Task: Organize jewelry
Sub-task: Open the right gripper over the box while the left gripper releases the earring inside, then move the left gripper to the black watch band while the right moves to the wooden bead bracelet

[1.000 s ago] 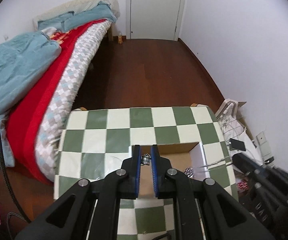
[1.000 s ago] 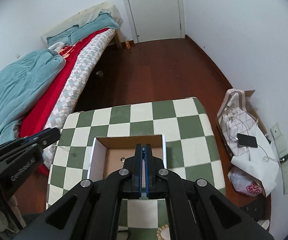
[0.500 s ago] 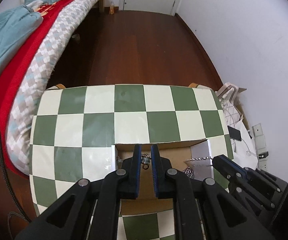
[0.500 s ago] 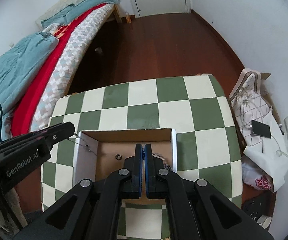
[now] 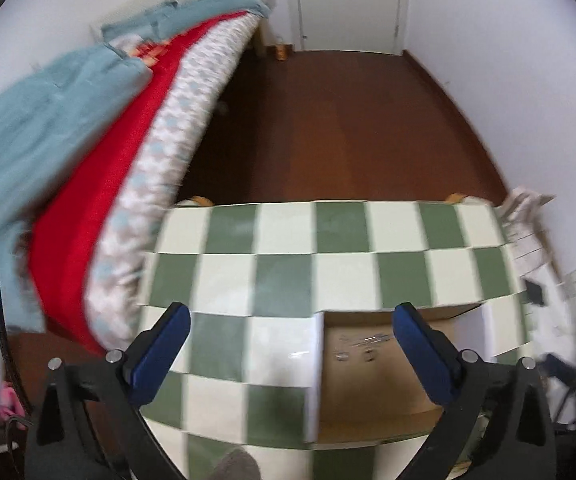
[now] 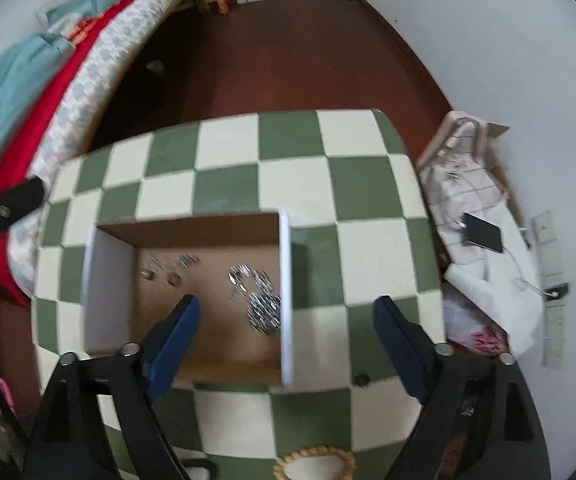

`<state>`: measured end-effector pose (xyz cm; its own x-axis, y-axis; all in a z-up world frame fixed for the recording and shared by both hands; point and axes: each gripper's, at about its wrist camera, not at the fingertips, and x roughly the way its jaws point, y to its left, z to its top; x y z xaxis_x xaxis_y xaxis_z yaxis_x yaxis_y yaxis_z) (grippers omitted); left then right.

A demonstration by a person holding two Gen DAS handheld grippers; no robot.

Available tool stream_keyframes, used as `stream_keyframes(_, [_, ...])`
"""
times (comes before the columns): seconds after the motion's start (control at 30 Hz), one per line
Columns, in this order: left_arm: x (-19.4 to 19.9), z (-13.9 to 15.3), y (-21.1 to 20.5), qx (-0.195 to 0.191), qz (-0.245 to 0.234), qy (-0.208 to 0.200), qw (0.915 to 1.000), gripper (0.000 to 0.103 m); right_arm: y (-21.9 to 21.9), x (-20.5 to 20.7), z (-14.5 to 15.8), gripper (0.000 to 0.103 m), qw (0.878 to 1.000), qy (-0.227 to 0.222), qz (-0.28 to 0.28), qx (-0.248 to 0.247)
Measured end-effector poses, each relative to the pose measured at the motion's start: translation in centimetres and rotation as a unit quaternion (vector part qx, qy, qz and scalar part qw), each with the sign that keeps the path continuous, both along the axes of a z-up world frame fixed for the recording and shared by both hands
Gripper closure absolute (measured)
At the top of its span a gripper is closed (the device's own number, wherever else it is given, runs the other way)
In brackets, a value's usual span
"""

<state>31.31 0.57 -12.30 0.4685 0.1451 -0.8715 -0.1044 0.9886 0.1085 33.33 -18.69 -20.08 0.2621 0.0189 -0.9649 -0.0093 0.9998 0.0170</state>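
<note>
Jewelry (image 6: 259, 300) lies sorted in two clusters inside cardboard box (image 6: 111, 280) on checkered table (image 6: 288, 152); left gripper (image 5: 288, 320) and right gripper (image 6: 283, 316) hover above, jaws spread wide, empty, apparently released.

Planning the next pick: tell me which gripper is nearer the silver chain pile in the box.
Right. The right gripper hangs open just above and beside the silver chain pile at the box's right wall. The left gripper is open nearer the box's left wall, over the small pieces.
</note>
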Motion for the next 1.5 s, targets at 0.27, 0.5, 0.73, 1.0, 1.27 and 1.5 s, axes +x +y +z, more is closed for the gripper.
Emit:
stream_keyframes(0.27, [-5.0,-2.1,1.5,0.023,0.012,-0.001,0.9997,0.000,0.2,-3.9,-1.5,0.003,1.000,0.009,-0.003,-0.007])
stream_keyframes(0.5, [-8.1,-2.2,1.8,0.029,0.014,-0.008,0.9994,0.000,0.7,-6.4,-0.3,0.003,1.000,-0.017,-0.004,-0.008])
stream_keyframes(0.73, [-10.6,-0.5,1.8,0.030,0.015,-0.030,0.9990,0.000,1.0,-8.9,2.3,0.003,0.999,-0.051,-0.004,-0.012])
stream_keyframes(1.0, [-13.6,2.1,1.5,0.038,0.010,-0.062,0.9973,0.000,1.7,-11.8,5.9,0.003,0.995,-0.098,0.001,-0.014])
stream_keyframes(1.27, [-16.2,3.5,1.3,0.029,0.013,-0.077,0.9965,0.000,0.0,-14.3,8.4,0.003,0.992,-0.113,-0.008,0.065])
stream_keyframes(1.5, [-18.1,-3.6,-1.2,0.041,-0.027,0.013,0.9987,0.000,-5.1,-17.3,3.9,0.003,0.996,-0.061,-0.055,0.024])
